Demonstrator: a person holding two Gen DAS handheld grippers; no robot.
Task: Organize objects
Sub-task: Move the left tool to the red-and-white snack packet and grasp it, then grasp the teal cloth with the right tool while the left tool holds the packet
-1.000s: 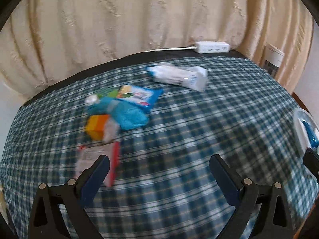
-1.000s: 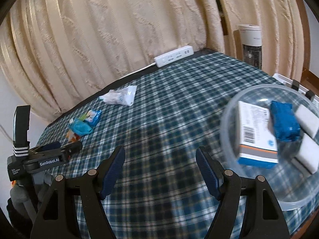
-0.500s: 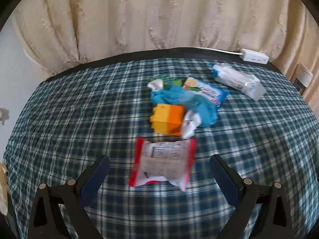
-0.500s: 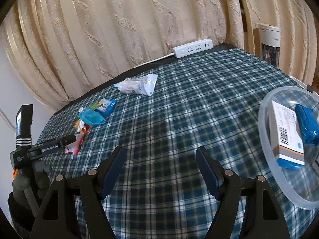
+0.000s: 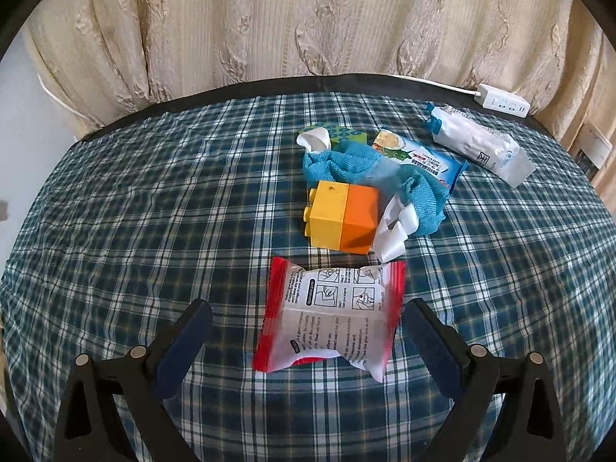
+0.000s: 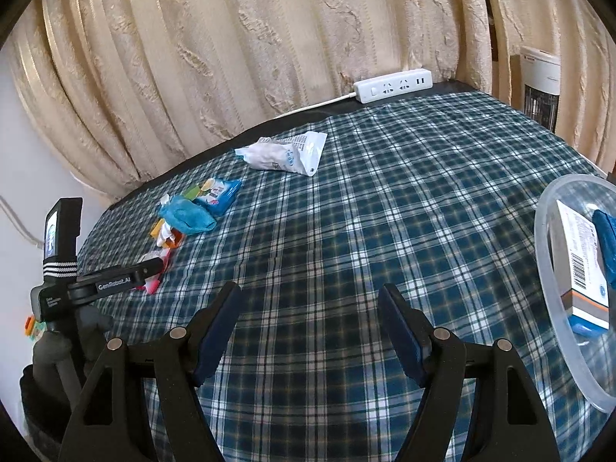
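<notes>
- Left wrist view showed the left gripper (image 5: 306, 317) with its jaws released, spread either side of a red-and-white sachet (image 5: 331, 321) lying flat on the plaid tablecloth (image 5: 134, 231); the pads were not touching it.
- A second before, that sachet sat off by the left finger; since then the gripper had swung across and now framed it squarely.
- Just beyond the sachet stood a yellow-and-orange toy block (image 5: 342, 223), touching a crumpled blue cloth (image 5: 369, 177) with white ribbon, and behind that a blue snack packet (image 5: 419, 159).
- A white wipes pack (image 5: 481, 148) lay apart to the right, near the power strip (image 5: 504, 102) by the curtain.
- Right wrist view had the right gripper (image 6: 310, 319) also released, with only bare cloth between its fingers.
- The clear bowl (image 6: 546, 269), holding a medicine box (image 6: 581, 261) and a blue pouch (image 6: 606, 238), had slid further towards the right edge than earlier, half cut off.
</notes>
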